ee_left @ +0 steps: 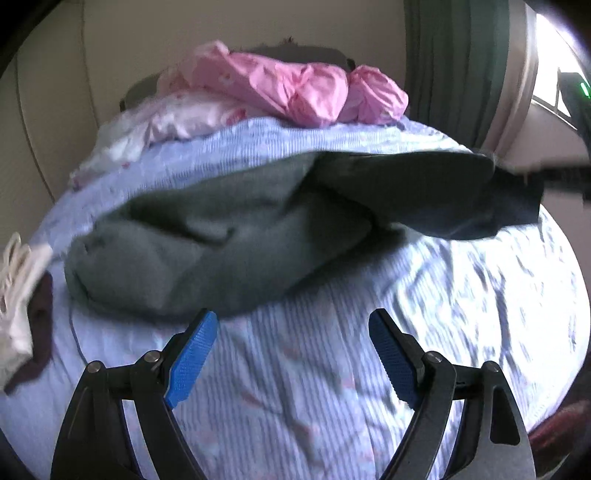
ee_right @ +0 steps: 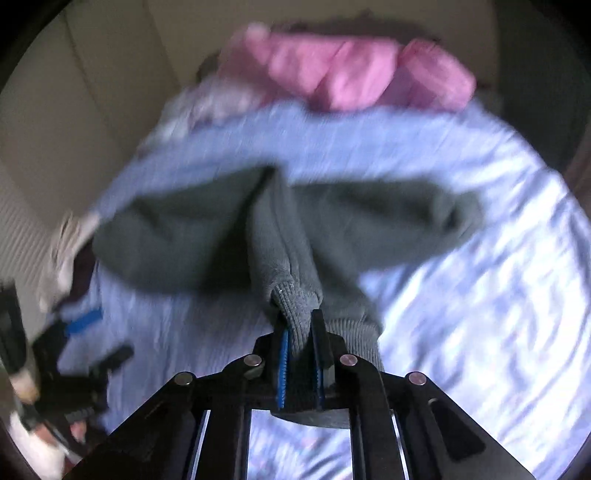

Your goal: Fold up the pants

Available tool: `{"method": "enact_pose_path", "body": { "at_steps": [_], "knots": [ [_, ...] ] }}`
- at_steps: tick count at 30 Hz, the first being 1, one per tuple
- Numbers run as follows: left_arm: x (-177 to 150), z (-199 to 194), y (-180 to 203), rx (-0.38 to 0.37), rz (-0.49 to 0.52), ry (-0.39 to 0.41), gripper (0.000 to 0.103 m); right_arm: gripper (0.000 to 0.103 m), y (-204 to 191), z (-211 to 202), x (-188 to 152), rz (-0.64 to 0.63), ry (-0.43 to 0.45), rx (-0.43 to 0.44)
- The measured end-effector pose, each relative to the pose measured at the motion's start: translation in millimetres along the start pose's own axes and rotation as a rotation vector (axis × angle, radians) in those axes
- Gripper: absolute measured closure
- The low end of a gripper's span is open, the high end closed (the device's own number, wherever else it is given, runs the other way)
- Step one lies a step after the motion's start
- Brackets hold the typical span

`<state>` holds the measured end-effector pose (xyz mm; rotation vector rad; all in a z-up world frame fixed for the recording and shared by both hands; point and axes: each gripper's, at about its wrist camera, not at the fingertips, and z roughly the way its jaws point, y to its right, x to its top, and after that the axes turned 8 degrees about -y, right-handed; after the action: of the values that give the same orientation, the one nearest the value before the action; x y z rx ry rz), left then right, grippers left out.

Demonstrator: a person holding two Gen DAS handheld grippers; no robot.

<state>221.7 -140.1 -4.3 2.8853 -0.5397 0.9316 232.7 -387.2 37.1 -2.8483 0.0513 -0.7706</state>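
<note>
1. Blue ribbed pads line the left gripper [ee_left: 291, 332], whose jaws stand wide apart with nothing between them, poised over the near part of the bed [ee_left: 295, 387].
2. Grey-green and fleecy, the pants [ee_left: 207, 251] lie across the middle of the bed, just beyond the left gripper's fingertips; whether the left tip touches the cloth's near edge cannot be told.
3. In the right wrist view, the right gripper [ee_right: 300, 325] is clamped on a ribbed knit cuff of the pants [ee_right: 291, 295], the cloth pinched between both pads and drawn up in a ridge towards the camera.
4. The rest of the pants [ee_right: 166, 240] spreads left and right behind that cuff, resting on the striped light-blue bedspread [ee_right: 461, 332].
5. In the left wrist view, one end of the pants is lifted off the bed towards the right edge, where a dark arm, probably the right gripper [ee_left: 561, 177], meets it.
6. At the left edge of the bed lies a white garment [ee_left: 14, 295] over something dark.
7. At the far end of the bed sits a pile of pink clothing [ee_left: 295, 88], with paler pink pieces [ee_left: 184, 118] to its left.
8. Beyond stands a beige wall [ee_left: 221, 22], with a green curtain [ee_left: 454, 55] beside a window at the far right.
</note>
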Motion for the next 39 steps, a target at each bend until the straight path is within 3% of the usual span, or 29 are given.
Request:
{"method": "enact_pose_path", "body": {
  "at_steps": [4,9,15,18,22,24,28,32,35,38,39],
  "knots": [
    [34,3,9,0.015,0.025,0.022,0.019,0.093,24,-18,53,0.058,0.043,-0.103],
    [86,18,32,0.049,0.099,0.038,0.019,0.095,54,4,116,0.122,-0.003,-0.252],
    [145,58,62,0.060,0.139,0.005,0.019,0.095,130,43,150,0.256,-0.075,-0.312],
    [161,83,72,0.050,0.147,-0.038,0.019,0.096,170,74,164,0.331,-0.132,-0.332],
    [169,112,78,0.034,0.129,-0.098,0.019,0.095,195,111,173,0.382,-0.162,-0.298],
    [167,122,78,0.030,0.129,-0.128,0.019,0.088,196,122,177,0.372,-0.156,-0.334],
    [164,126,75,0.052,0.125,-0.128,0.019,0.047,193,127,177,0.352,-0.137,-0.447],
    [163,109,65,0.027,0.129,-0.102,0.019,0.043,193,97,170,0.391,-0.023,-0.471],
    [158,85,51,0.025,0.164,-0.061,0.019,0.043,167,66,152,0.348,0.049,-0.438],
    [138,53,26,0.029,0.196,-0.027,0.019,0.043,120,37,123,0.231,0.111,-0.343],
    [133,45,19,0.033,0.199,-0.024,0.018,0.043,96,27,108,0.169,0.140,-0.272]
  ]
}}
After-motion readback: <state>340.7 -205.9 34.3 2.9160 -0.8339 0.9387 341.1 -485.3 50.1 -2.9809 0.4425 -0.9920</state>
